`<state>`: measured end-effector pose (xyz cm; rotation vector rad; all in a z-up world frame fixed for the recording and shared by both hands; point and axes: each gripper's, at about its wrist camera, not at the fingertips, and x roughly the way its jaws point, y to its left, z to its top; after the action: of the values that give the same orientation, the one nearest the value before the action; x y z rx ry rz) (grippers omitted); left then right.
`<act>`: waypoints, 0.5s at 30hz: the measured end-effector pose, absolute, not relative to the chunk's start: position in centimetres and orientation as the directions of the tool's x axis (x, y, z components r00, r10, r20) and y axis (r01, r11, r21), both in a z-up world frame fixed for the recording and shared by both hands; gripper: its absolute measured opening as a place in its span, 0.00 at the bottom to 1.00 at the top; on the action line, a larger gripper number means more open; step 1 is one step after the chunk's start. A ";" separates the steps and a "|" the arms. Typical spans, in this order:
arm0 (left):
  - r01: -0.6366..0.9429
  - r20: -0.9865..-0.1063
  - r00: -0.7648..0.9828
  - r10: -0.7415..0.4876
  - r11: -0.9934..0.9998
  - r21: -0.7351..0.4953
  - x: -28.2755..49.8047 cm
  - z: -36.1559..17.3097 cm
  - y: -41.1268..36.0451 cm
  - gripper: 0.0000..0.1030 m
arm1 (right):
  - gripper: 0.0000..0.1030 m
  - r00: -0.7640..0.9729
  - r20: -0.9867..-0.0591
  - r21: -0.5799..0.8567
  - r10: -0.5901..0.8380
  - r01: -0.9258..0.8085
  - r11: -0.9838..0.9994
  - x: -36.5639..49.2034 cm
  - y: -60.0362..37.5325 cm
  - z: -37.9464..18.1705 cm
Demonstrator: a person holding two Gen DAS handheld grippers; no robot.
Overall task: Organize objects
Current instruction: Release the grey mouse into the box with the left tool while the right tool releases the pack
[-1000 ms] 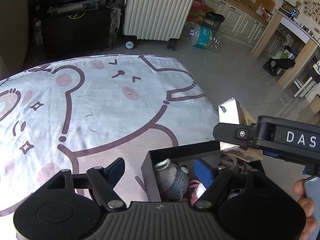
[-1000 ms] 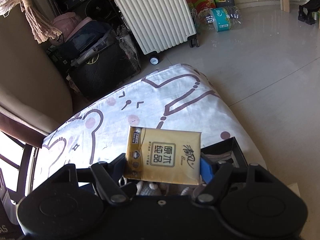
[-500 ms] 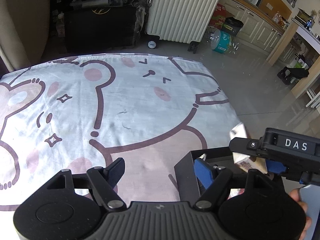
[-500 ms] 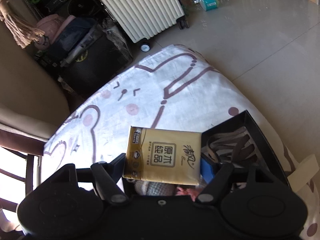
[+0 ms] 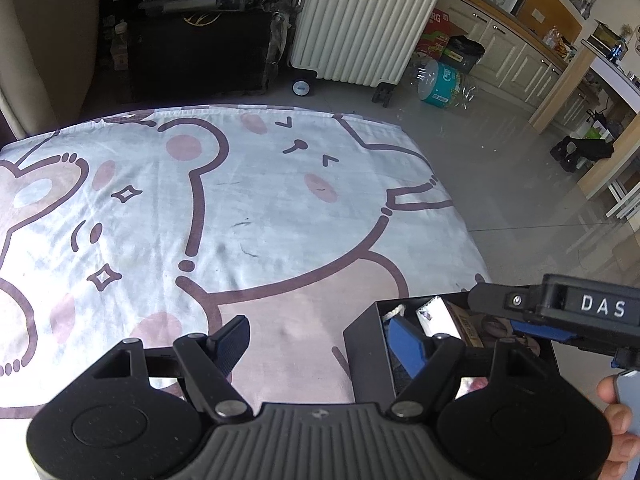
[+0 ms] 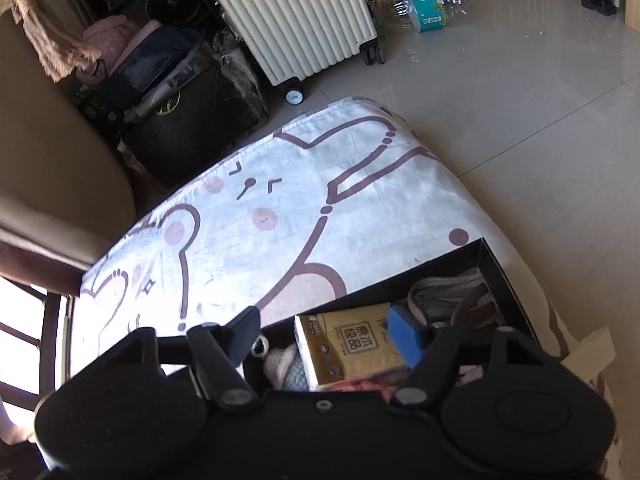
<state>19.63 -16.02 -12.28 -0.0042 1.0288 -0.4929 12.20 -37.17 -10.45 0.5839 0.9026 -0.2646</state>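
Observation:
A black open box sits at the near right corner of a bed covered by a cartoon-bear sheet. A tan tissue pack lies inside the box, on a grey knitted toy and beside grey straps. My right gripper is open just above the pack, not gripping it. In the left wrist view my left gripper is open and empty over the box's left wall; the tissue pack and the right gripper show there too.
A cream ribbed suitcase and a black case stand on the floor beyond the bed. Water bottles lie on the tiled floor. Kitchen cabinets line the far right. A beige armchair sits left of the bed.
The right gripper lowered the tissue pack into the box and opened, leaving the pack lying inside. The left gripper drew back and to the left, staying open.

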 end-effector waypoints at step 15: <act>0.413 -0.798 0.476 -0.370 0.895 -0.169 17.4 -9.0 -15.9 0.75 | 0.64 0.599 -0.797 0.215 -0.079 0.403 0.889 10.3 -36.2 -7.5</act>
<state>17.44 -15.91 -9.02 0.0489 0.9630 -0.4784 10.29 -36.19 -7.55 0.3980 0.8898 -0.2880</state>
